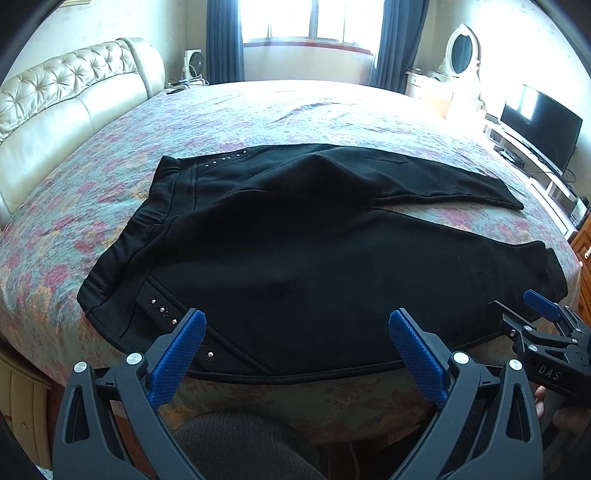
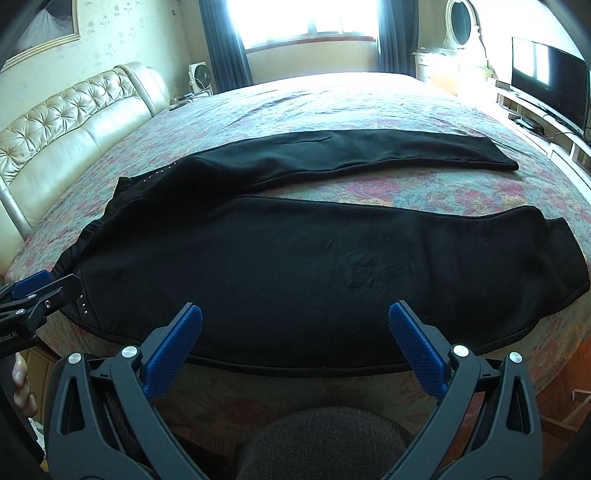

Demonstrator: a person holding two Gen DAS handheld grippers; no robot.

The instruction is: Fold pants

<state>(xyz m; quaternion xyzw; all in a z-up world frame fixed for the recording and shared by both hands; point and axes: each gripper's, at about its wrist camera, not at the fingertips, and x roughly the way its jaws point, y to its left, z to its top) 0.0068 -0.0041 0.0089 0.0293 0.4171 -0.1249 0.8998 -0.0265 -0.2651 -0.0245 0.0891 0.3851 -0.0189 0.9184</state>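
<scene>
Black pants lie spread flat on the floral bedspread, waistband to the left, both legs running right and parted in a V. Small studs mark the near hip. My left gripper is open and empty, hovering just above the near edge of the pants by the hip. My right gripper is open and empty above the near edge of the near leg. The right gripper also shows in the left wrist view, and the left gripper at the left edge of the right wrist view.
A tufted cream headboard runs along the left. A window with blue curtains is at the back. A TV on a low stand and a dresser mirror stand on the right. The bed's near edge drops off below the grippers.
</scene>
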